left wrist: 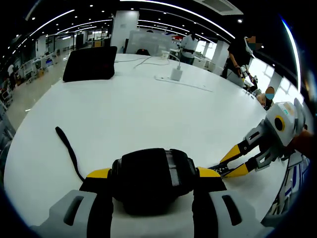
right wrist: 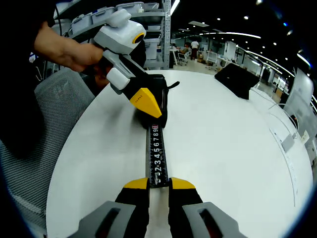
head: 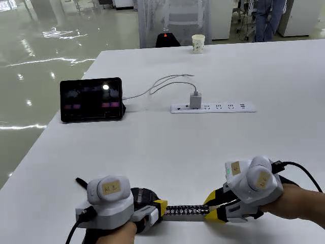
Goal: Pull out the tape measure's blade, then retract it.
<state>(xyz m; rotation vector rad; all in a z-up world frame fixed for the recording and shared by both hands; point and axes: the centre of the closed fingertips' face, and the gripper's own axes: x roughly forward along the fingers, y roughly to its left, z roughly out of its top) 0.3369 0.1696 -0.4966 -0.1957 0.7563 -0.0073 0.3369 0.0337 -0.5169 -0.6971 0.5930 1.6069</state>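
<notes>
Tape measure case [head: 143,195]: black, lay on the white table [head: 203,147] near its front edge, clamped at the sides by my left gripper [left wrist: 153,173]. Blade [right wrist: 157,153]: a short length was out, its tip pinched by my right gripper [right wrist: 158,184].

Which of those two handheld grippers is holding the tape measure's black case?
The left gripper: its fingers clamp the case, while the right gripper pinches the blade.
</notes>
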